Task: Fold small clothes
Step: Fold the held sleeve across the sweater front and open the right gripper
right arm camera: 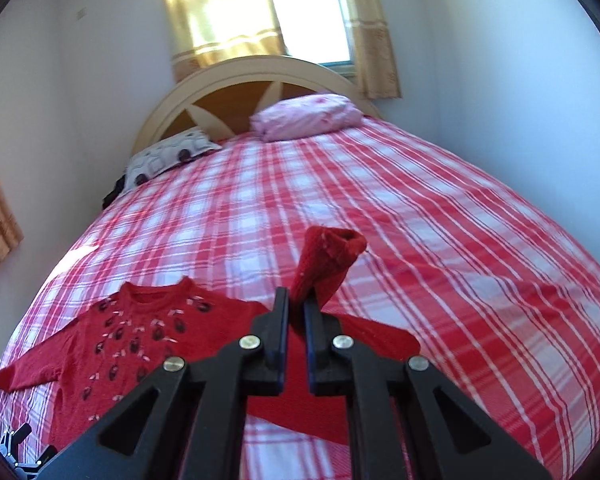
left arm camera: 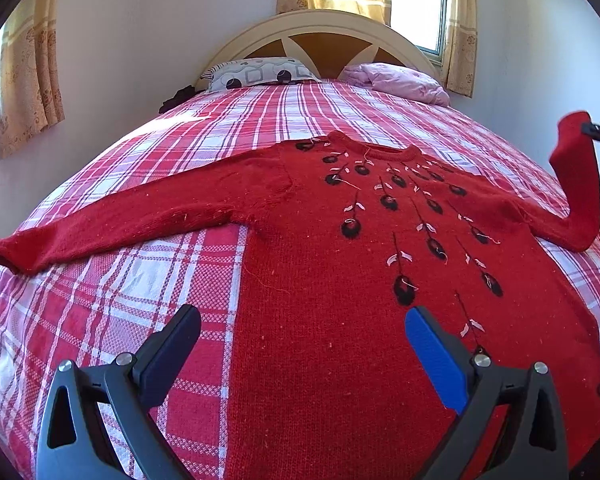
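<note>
A: What's around on the bed?
B: A patterned pillow and a pink pillow by the headboard, well clear of the red sweater lying flat on the plaid sheet.
A: And the tongs?
B: The right tongs are clamped on the sleeve cuff, raised off the bed; the left tongs gape wide, empty, over the hem.

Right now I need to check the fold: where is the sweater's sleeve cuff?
In the right wrist view the cuff is pinched in the right claw, lifted above the plaid bedspread, right of the sweater's body.
</note>
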A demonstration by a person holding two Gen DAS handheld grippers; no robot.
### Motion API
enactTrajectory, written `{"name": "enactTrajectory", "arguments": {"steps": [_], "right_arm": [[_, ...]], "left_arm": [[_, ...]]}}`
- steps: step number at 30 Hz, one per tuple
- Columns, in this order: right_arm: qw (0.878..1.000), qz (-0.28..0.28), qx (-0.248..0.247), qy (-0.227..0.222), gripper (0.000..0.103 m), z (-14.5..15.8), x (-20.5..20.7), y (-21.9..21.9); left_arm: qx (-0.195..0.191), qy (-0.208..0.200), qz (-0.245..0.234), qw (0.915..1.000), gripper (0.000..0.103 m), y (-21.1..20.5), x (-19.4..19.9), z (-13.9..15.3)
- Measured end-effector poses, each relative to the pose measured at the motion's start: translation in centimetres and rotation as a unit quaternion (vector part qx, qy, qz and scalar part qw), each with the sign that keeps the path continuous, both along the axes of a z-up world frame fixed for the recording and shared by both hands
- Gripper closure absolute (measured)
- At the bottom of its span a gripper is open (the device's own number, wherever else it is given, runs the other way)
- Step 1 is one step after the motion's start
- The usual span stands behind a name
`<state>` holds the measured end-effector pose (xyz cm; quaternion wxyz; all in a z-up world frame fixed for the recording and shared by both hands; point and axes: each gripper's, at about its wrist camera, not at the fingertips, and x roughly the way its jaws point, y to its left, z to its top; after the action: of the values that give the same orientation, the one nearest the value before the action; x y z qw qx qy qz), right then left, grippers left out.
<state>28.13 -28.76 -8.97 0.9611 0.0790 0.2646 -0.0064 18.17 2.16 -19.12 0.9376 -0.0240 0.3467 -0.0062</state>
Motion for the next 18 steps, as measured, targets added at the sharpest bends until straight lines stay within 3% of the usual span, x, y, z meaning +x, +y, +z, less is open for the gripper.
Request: {"name": "enactTrajectory", "arguments": {"steps": [10, 18], "right_arm": [[0.995, 0.091, -0.036, -0.001, 0.094, 0.5, 2.7, 9.2], [0.985, 0.160, -0.053, 0.033, 0.094, -3.8, 2.8, 15.9]], "left_arm": [[-0.032, 0.002, 0.017, 0.9993, 0.001, 2.7, -0.2, -0.1], [-0.068, 0.010, 0.011, 0.9976, 0.001, 3.7, 0.2, 0.1]]}}
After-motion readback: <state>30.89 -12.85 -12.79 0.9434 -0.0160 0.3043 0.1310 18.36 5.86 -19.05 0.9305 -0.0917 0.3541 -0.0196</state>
